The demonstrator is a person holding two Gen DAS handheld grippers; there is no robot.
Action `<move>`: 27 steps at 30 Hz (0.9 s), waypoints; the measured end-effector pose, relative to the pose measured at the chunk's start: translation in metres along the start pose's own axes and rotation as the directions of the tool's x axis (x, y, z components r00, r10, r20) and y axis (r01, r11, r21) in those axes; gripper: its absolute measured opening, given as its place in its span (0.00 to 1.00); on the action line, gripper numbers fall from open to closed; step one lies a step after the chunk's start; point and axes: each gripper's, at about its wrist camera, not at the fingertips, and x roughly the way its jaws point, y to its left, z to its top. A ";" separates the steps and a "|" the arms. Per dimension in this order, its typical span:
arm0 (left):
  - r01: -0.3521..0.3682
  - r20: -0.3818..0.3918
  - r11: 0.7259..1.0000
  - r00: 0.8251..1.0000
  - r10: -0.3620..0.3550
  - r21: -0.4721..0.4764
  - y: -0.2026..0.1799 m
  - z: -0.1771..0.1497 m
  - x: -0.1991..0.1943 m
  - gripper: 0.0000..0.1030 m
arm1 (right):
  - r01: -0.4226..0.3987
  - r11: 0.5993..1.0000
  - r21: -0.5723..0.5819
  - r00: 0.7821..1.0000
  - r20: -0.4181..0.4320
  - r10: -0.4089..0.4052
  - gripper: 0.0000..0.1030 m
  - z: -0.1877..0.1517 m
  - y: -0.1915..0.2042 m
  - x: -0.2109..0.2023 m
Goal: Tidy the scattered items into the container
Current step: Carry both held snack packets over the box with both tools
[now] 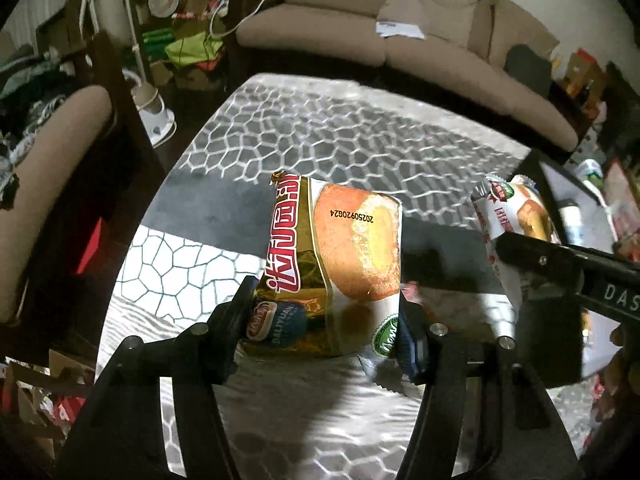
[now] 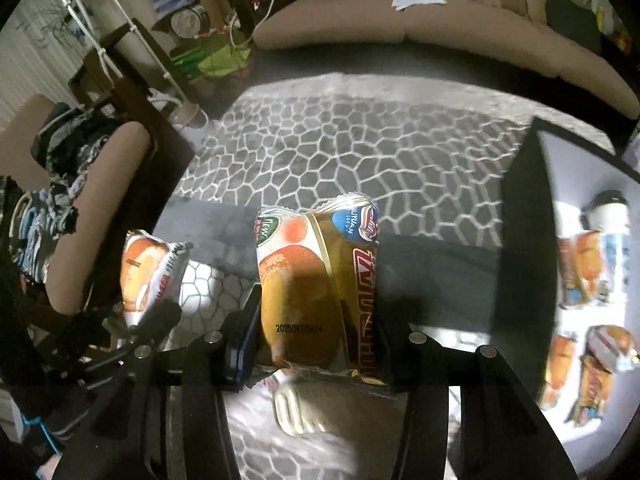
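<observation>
Nearest the left wrist camera, the left tongs point(image 1: 328, 312) are clenching a gold-and-white snack packet point(image 1: 334, 264) by its lower end, one jaw pressing on each side, so the packet is standing up between them clear of the patterned rug point(image 1: 320, 128) below. Nearest the right wrist camera, the right tongs point(image 2: 320, 332) are likewise clamping a second gold snack packet point(image 2: 316, 280) across its lower half, and it too is hanging free of the rug. Each tool is showing in the other's view: the right tongs are appearing just to the right of the left ones, and the left ones low at the left of the right view. To the right and a little farther off, the black-walled container point(image 2: 520, 240) is sitting with its pale floor already carrying several similar packets point(image 2: 584, 272) and what looks like a small bottle point(image 2: 608, 208). Far beyond the rug, a beige sofa point(image 1: 400, 40) is running across the room. The step in hand seems to be carrying both packets over to the container. To do it well, the person should probably be keeping both grips firm, since the slick wrappers may be slipping, lifting each packet over the dark wall rather than brushing it, bringing the right one in first so the two tools are not crowding each other, and letting go only above a bare patch of the floor.
</observation>
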 end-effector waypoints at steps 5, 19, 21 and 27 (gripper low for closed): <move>0.023 0.031 0.998 0.999 -0.024 0.055 -0.049 -0.003 -0.039 0.56 | 0.014 1.000 0.025 0.999 0.048 -0.015 0.47 -0.015 -0.036 -0.056; 0.133 0.004 0.966 0.990 -0.138 0.223 -0.232 -0.030 -0.067 0.56 | 0.109 0.983 0.145 0.986 0.112 -0.126 0.47 -0.076 -0.177 -0.165; 0.136 -0.006 0.960 0.990 -0.139 0.245 -0.257 -0.036 -0.065 0.56 | 0.118 0.979 0.165 0.984 0.110 -0.138 0.47 -0.085 -0.194 -0.170; 0.155 -0.037 0.945 0.988 -0.151 0.286 -0.312 -0.053 -0.053 0.56 | 0.134 0.969 0.206 0.984 0.084 -0.154 0.47 -0.107 -0.241 -0.173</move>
